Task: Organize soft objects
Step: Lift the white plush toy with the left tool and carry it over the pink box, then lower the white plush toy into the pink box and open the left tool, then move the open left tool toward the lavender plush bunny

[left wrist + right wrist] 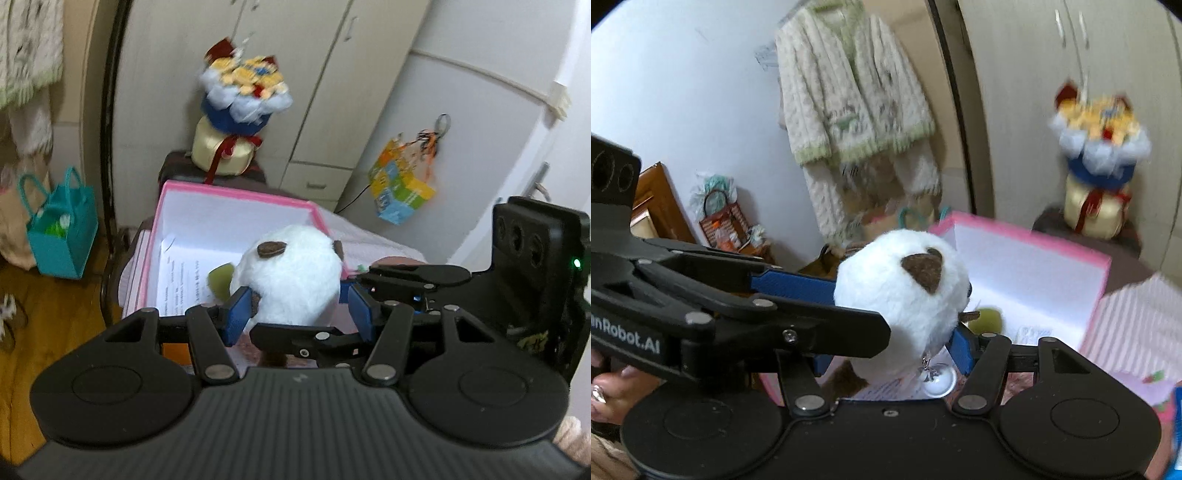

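A white plush toy with brown ears is held just above the open pink box. My left gripper is shut on the plush from both sides. My right gripper is also shut on the same plush, crossing the left gripper's fingers. A small silver bell hangs under the plush. The pink box has white inner walls, printed paper and a green object on its bottom.
A blue and yellow bouquet stands behind the box on a dark stool. A teal bag sits on the wooden floor at left. A knit cardigan hangs on the wall. White wardrobe doors are behind. A striped pink cloth lies beside the box.
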{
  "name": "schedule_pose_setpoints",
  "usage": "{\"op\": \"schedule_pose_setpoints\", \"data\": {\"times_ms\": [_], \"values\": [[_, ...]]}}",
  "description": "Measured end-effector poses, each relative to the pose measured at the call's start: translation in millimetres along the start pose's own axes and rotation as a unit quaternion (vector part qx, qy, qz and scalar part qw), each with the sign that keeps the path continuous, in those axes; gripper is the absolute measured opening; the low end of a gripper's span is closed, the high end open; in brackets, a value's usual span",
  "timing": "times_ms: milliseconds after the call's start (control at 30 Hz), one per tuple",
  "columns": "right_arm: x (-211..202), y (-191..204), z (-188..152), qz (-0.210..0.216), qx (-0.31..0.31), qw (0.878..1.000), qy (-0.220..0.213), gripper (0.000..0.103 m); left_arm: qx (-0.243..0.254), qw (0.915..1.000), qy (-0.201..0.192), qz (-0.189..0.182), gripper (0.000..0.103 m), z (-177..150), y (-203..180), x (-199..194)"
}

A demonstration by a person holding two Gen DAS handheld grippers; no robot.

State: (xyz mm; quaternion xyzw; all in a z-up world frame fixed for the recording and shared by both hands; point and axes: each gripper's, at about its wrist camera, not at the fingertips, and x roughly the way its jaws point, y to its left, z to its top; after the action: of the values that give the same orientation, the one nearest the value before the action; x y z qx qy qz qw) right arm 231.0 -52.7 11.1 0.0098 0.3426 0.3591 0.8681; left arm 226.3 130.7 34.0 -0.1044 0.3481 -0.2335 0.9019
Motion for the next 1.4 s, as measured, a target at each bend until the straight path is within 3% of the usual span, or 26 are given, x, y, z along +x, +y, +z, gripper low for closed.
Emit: {"op": "schedule_pose_setpoints", "data": {"times_ms": [233,433,533,867,1067,1400], "values": [[48.1,-19.6,8.0,0.014,0.001,0.997,0.072,0.068,-0.049,0.9983,0.03,0.007,0.055,1.2,32.9,32.9],[52.2,-11.8,9.6,-0.021,-0.062,0.995,0.078,0.069,-0.037,0.9981,0.025,0.044,0.059,-3.7,32.0,36.2],[43.2,-14.8,6.8,-0.024,-0.065,0.995,0.07,0.07,-0.023,0.9977,0.021,0.061,0.061,-6.4,27.7,32.6],[-28.7,-15.9,-14.7,-0.011,-0.053,0.999,0.004,0.07,0.051,0.9947,-0.018,0.088,0.066,-24.4,-13.0,-14.3],[-75.0,-10.4,-27.7,-0.041,-0.068,0.997,-0.023,0.07,0.104,0.9913,-0.036,0.072,0.07,-39.1,-55.9,-46.9],[-146.1,-3.7,-59.7,-0.073,-0.068,0.994,-0.045,0.07,0.162,0.9859,-0.034,0.026,0.071,-61.1,-114.0,-80.5]]}}
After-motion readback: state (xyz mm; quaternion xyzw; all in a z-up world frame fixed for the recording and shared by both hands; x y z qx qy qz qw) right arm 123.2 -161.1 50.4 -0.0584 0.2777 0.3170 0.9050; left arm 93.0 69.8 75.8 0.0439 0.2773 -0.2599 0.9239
